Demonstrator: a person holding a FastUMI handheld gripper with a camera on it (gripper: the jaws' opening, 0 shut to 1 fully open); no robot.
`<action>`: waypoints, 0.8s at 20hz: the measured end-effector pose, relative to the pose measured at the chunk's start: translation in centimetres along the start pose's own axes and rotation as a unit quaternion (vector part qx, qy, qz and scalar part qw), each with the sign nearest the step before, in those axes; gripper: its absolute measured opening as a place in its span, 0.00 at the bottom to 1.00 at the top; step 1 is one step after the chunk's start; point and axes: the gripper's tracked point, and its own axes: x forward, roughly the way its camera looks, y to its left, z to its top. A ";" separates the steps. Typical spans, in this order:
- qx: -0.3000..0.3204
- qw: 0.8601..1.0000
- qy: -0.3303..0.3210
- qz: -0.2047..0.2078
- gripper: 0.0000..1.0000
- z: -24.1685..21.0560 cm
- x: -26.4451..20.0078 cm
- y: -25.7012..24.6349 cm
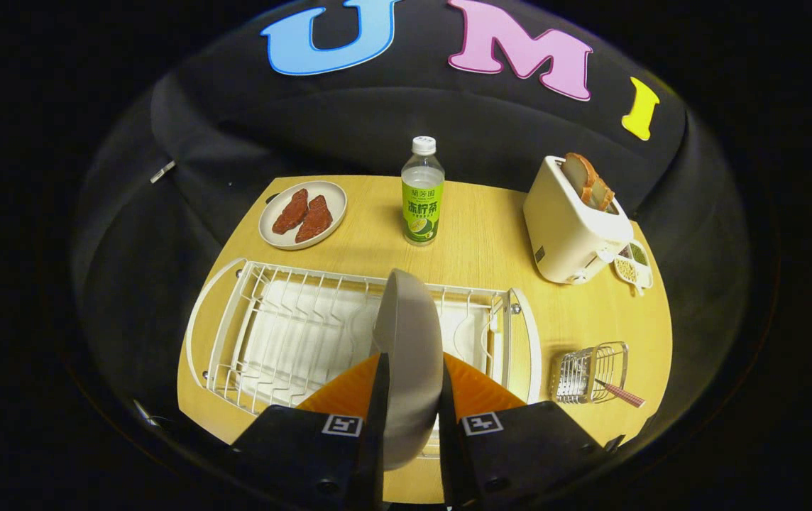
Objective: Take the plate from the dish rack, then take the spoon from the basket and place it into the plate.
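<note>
A grey plate stands on edge between the two fingers of my gripper, which is shut on it. The plate is held above the white wire dish rack, over its right half. To the right of the rack stands a small wire basket with a spoon handle sticking out of it toward the table's near right edge.
Beyond the rack, on the wooden table, are a plate with two reddish pieces of meat, a green-labelled bottle, a white toaster with bread slices and a small dish of condiments beside it.
</note>
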 end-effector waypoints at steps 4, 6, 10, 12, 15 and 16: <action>-0.033 0.999 -0.005 -0.024 0.36 0.5 -0.4 0.7; -0.055 0.998 -0.011 -0.037 0.36 1.3 -0.8 0.5; -0.106 0.993 -0.033 -0.049 0.33 3.2 -1.8 0.7; -0.103 0.993 -0.028 -0.049 0.33 3.3 -1.8 0.5; -0.096 0.994 -0.021 -0.047 0.33 3.3 -1.7 -0.5; -0.092 0.994 -0.020 -0.047 0.32 3.3 -1.7 -1.0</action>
